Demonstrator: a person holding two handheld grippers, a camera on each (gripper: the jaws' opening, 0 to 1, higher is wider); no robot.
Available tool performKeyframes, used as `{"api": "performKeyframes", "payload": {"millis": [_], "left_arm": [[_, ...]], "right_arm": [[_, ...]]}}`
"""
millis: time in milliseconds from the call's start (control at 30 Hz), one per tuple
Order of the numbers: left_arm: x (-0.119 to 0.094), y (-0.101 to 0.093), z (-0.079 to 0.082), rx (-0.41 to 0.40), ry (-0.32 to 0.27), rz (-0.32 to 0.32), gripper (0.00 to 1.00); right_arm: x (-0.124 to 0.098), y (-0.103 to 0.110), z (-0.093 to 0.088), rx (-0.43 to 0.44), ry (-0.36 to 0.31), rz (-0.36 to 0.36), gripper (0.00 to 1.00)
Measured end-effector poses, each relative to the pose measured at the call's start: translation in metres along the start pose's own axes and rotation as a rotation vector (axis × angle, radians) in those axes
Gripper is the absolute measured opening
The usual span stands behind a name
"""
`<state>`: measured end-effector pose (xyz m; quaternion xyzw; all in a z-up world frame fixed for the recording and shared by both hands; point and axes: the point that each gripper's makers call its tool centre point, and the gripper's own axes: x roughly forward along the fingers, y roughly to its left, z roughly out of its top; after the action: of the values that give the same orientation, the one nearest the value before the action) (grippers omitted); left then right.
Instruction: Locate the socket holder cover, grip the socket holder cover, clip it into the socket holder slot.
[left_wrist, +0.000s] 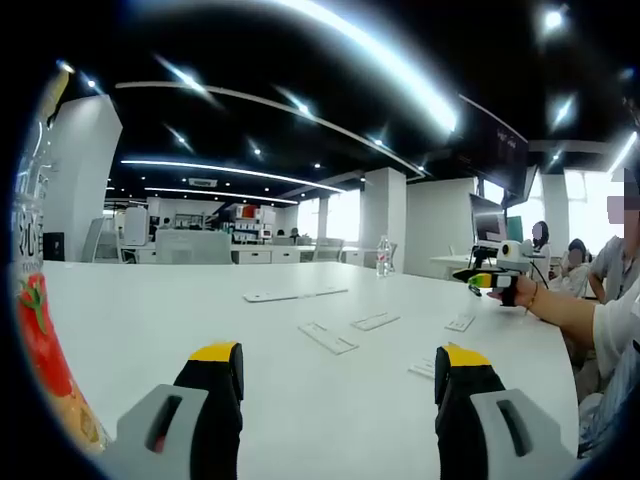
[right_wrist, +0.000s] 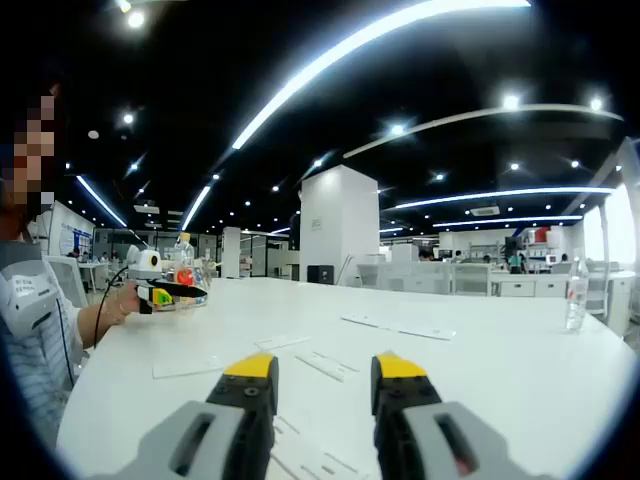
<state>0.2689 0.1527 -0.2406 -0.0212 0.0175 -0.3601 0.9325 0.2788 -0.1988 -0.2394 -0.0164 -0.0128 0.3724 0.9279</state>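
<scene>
White laminate table (left_wrist: 300, 400): my landmark throughout; flat white plastic strips lie loose across its top, which I judge are the socket holder parts laid out for pick-up.

Left gripper view
- Left gripper (left_wrist: 340, 370): I hold it low over the near edge of the table, black jaws with yellow tips standing wide apart, nothing between them.
- Long strip (left_wrist: 295, 294): on the table, far side from my jaws, lying flat.
- Two short strips (left_wrist: 327, 338) and (left_wrist: 375, 321): mid-table, apart from each other, straight ahead of my jaws. I cannot tell which piece is the socket holder cover and which the holder.
- Small pieces (left_wrist: 460, 322): toward the right part of the table.
- Right gripper (left_wrist: 480, 280): raised over the table's right edge, in the person's hand (left_wrist: 525, 292), clear of the parts.
- Bottle (left_wrist: 35, 330): red-labelled, at the table's left edge.

Right gripper view
- Right gripper (right_wrist: 325, 375): jaws moderately parted, empty, above the table.
- White strips (right_wrist: 325, 365): on the table just beyond my jaw tips; another flat piece (right_wrist: 190, 368) left of them.
- Stage: locating, as I judge; nothing gripped yet.
</scene>
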Motion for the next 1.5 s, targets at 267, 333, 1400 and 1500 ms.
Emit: {"api": "performKeyframes", "payload": {"millis": [267, 333, 1400, 1500], "left_arm": [[0.001, -0.0001, -0.0021, 0.004, 0.013, -0.003, 0.8], [0.001, -0.0004, -0.0023, 0.005, 0.015, -0.004, 0.8], [0.002, -0.0012, -0.0102, 0.019, 0.062, -0.002, 0.8], [0.0019, -0.0017, -0.0104, 0.02, 0.062, -0.003, 0.8]], "right_arm": [[0.0011, 0.0009, -0.0017, -0.002, 0.009, 0.0, 0.38], [0.0011, 0.0006, -0.0019, -0.002, 0.009, -0.002, 0.39], [0.0008, -0.002, -0.0022, -0.004, 0.014, -0.016, 0.4], [0.0009, -0.0015, -0.0025, -0.002, 0.014, -0.015, 0.4]]}}
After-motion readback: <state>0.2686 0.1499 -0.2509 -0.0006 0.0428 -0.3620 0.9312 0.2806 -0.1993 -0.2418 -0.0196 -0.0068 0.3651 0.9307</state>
